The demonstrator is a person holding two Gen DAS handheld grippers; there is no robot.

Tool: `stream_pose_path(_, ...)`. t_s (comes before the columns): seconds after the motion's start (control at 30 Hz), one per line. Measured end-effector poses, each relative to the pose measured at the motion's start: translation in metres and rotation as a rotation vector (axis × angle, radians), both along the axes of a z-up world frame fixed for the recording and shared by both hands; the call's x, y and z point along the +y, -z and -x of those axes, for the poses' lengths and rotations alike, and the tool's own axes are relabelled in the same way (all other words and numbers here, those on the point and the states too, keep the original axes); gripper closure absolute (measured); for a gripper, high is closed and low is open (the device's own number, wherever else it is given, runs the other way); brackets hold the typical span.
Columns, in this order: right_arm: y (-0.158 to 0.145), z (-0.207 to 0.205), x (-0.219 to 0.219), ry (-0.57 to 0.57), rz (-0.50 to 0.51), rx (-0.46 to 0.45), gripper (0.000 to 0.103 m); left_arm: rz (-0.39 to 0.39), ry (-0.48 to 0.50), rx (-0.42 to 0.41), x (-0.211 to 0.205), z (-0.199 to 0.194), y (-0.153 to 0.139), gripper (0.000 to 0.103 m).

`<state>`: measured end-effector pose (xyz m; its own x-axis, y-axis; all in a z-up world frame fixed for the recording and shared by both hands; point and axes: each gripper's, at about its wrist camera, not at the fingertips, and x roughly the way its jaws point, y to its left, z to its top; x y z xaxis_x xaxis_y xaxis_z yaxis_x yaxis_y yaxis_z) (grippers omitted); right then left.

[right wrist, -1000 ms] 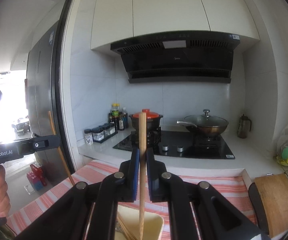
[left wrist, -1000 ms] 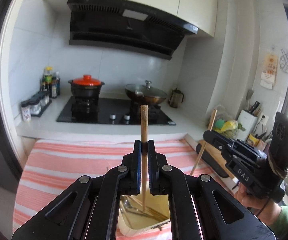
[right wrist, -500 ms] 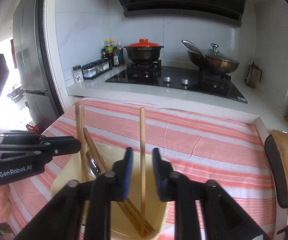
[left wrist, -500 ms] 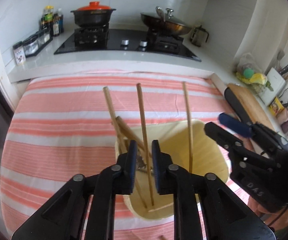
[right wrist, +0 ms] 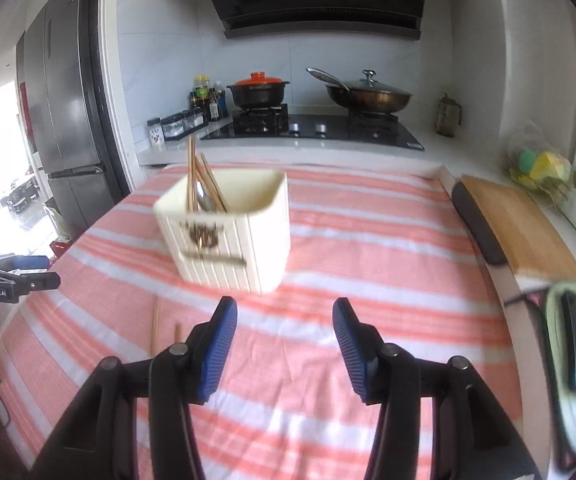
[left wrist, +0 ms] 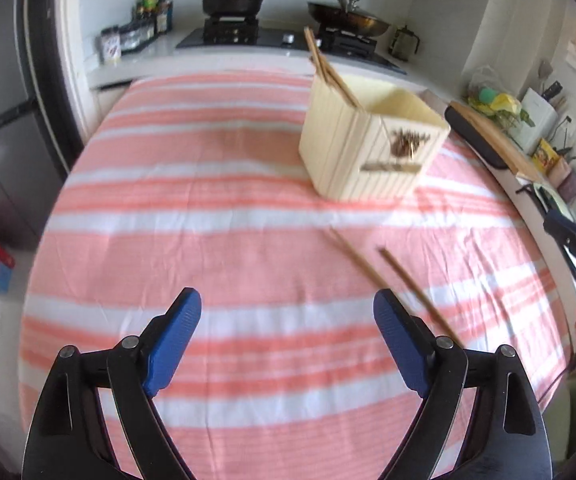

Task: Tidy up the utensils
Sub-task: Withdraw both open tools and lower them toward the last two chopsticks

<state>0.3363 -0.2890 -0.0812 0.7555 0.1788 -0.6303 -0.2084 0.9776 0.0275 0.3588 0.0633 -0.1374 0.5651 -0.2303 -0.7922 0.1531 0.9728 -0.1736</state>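
Landmark: the cream utensil holder (left wrist: 372, 148) stands upright on the striped cloth (left wrist: 191, 216); every place below is given relative to it.
Your left gripper (left wrist: 288, 338): its jaws have just been opening and now stand wide apart with only cloth between the blue pads (left wrist: 173, 336); you hold nothing. It hangs over the cloth on the near side of the holder, well apart from it.
Your right gripper (right wrist: 285, 344): its jaws have just been opening too, to about half width, and they grip nothing. It sits just in front of the holder, not touching it.
In the holder: several wooden chopsticks (right wrist: 199, 184) lean in one corner, sticking out above the rim, with a metal spoon (right wrist: 203, 200) among them.
Loose on the cloth: two chopsticks (left wrist: 392, 276) lie side by side in front of the holder, between it and your left gripper's right finger.
Beyond the holder: the stove (right wrist: 312, 128) with a red-lidded pot (right wrist: 257, 90).
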Motion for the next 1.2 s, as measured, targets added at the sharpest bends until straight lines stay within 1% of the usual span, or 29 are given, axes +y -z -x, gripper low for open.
stream_pose_path(0.07,0.030,0.037,-0.005,0.046,0.002,0.021,0.052,0.004,-0.024,0.013,-0.006,0.033,0.020,0.014)
stream_pose_path(0.17,0.063,0.082,-0.009,0.098,-0.051,0.056,0.052,0.026,-0.052,0.033,-0.018,0.066,0.038,0.014)
stream_pose_path(0.23,0.074,0.105,-0.009,0.116,-0.079,0.056,0.052,0.048,-0.046,0.048,-0.025,0.073,0.044,0.014)
stream_pose_path(0.33,0.079,0.123,-0.008,0.110,-0.109,0.039,0.052,0.034,-0.032,0.048,-0.036,0.077,0.046,0.014)
stream_pose_path(0.47,0.083,0.121,-0.007,0.117,-0.091,0.014,0.052,0.030,-0.030,0.057,-0.050,0.075,0.047,0.014)
stream_pose_path(0.57,0.085,0.118,-0.009,0.142,-0.093,0.006,0.052,0.027,-0.035,0.068,-0.056,0.075,0.047,0.014)
stream_pose_path(0.67,0.086,0.118,-0.010,0.137,-0.103,0.006,0.052,0.017,-0.041,0.076,-0.058,0.074,0.047,0.014)
stream_pose_path(0.83,0.090,0.122,-0.013,0.137,-0.102,-0.004,0.052,0.034,-0.049,0.085,-0.064,0.067,0.046,0.014)
stream_pose_path(1.0,0.099,0.119,-0.018,0.154,-0.106,0.018,0.052,0.063,-0.058,0.071,-0.078,0.045,0.044,0.014)
stream_pose_path(1.1,0.101,0.119,-0.019,0.151,-0.101,0.013,0.052,0.074,-0.065,0.078,-0.090,0.028,0.044,0.014)
stream_pose_path(1.2,0.102,0.117,-0.020,0.151,-0.096,0.006,0.052,0.073,-0.069,0.067,-0.099,0.022,0.042,0.014)
